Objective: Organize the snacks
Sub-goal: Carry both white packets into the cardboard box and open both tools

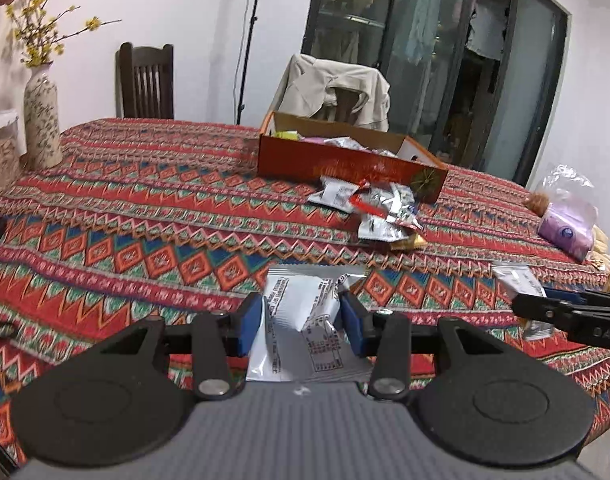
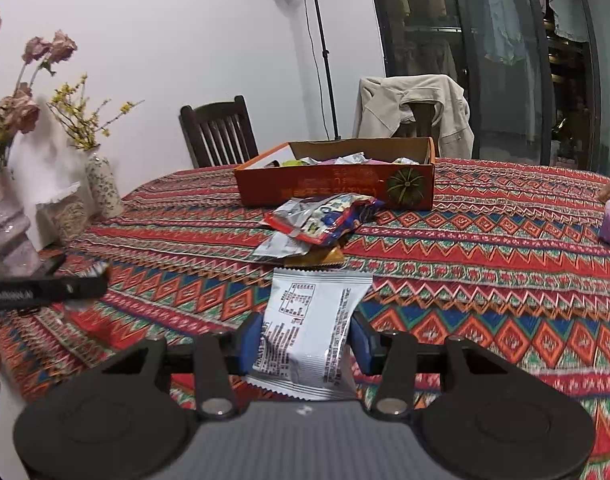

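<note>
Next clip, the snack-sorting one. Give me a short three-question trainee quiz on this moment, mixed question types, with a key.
1. True or false: the left gripper is shut on a white foil snack packet.
2. Multiple choice: the loose pile of foil snack packets lies
A. inside the orange cardboard box
B. on the patterned red tablecloth, in front of the box
C. on the dark wooden chair
3. Fill in: the right gripper holds a white ____ printed with black text.

Key: 1 true; 2 B; 3 packet.
</note>
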`<action>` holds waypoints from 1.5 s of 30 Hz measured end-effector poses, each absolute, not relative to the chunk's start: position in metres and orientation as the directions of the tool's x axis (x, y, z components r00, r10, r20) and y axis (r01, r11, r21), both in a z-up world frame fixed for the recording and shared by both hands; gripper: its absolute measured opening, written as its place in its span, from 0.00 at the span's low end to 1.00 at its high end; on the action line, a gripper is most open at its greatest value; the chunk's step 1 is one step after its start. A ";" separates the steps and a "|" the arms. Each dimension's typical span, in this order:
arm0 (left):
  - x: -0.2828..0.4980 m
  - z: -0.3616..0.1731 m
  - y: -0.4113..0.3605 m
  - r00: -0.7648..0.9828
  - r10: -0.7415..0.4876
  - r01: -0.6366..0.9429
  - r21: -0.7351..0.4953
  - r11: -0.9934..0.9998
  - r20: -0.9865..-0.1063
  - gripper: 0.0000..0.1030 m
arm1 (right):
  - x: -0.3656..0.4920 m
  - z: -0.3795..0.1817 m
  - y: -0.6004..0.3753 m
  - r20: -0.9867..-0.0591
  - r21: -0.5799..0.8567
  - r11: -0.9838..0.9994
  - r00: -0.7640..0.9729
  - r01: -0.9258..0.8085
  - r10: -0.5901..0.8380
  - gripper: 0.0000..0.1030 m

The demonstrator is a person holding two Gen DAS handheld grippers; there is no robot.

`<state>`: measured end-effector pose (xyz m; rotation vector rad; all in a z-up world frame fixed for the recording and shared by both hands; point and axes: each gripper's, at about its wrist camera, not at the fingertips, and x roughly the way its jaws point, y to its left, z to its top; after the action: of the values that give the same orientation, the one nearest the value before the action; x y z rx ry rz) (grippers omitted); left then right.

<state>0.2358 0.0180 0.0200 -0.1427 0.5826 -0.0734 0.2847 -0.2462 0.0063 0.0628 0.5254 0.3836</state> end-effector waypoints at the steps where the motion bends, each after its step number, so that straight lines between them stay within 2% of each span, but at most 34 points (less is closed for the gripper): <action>1: 0.234 0.019 0.019 0.830 -0.104 0.024 -0.152 0.988 -0.547 0.43 | 0.282 0.006 -0.246 -0.477 0.155 0.927 0.796 -0.341 0.372 0.45; 6: 0.237 0.014 0.013 0.818 -0.103 0.031 -0.135 0.990 -0.566 0.43 | 0.267 0.004 -0.253 -0.446 0.171 0.923 0.808 -0.345 0.384 0.45; 10: 0.254 0.016 0.011 0.817 -0.135 0.062 -0.148 0.987 -0.561 0.43 | 0.271 0.002 -0.253 -0.466 0.166 0.937 0.813 -0.307 0.349 0.45; 18: 0.306 0.041 0.010 0.841 -0.196 0.140 -0.147 0.979 -0.505 0.43 | 0.308 0.011 -0.257 -0.457 0.176 0.935 0.815 -0.309 0.356 0.45; 23: 0.369 0.065 0.008 0.882 -0.145 0.131 -0.062 0.989 -0.449 0.43 | 0.358 0.040 -0.259 -0.413 0.127 0.930 0.834 -0.345 0.366 0.45; 28: 0.459 0.092 0.009 0.876 -0.201 0.181 -0.088 0.980 -0.438 0.43 | 0.436 0.076 -0.265 -0.374 0.104 0.932 0.855 -0.347 0.360 0.45; 31: 0.526 0.098 0.006 0.848 -0.221 0.180 -0.131 0.975 -0.482 0.43 | 0.499 0.094 -0.268 -0.373 0.120 0.931 0.853 -0.346 0.365 0.45; 33: 0.571 0.096 0.000 0.817 -0.245 0.190 -0.159 0.969 -0.521 0.43 | 0.549 0.102 -0.269 -0.407 0.162 0.924 0.830 -0.345 0.381 0.45; 36: 0.636 0.084 -0.015 0.787 -0.219 0.188 -0.114 0.975 -0.577 0.43 | 0.633 0.104 -0.266 -0.474 0.260 0.902 0.769 -0.344 0.430 0.45; 41: 0.720 0.044 -0.035 0.731 -0.113 0.129 -0.027 0.991 -0.673 0.43 | 0.745 0.074 -0.242 -0.616 0.222 0.941 0.711 -0.256 0.339 0.45; 45: 0.751 0.022 -0.035 0.708 -0.063 0.100 0.012 0.995 -0.703 0.44 | 0.801 0.039 -0.230 -0.689 0.210 0.957 0.664 -0.202 0.291 0.45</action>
<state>0.7508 -0.0352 0.0223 0.0508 0.7788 -0.0906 0.8009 -0.2303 0.0394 0.1196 0.7978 0.2792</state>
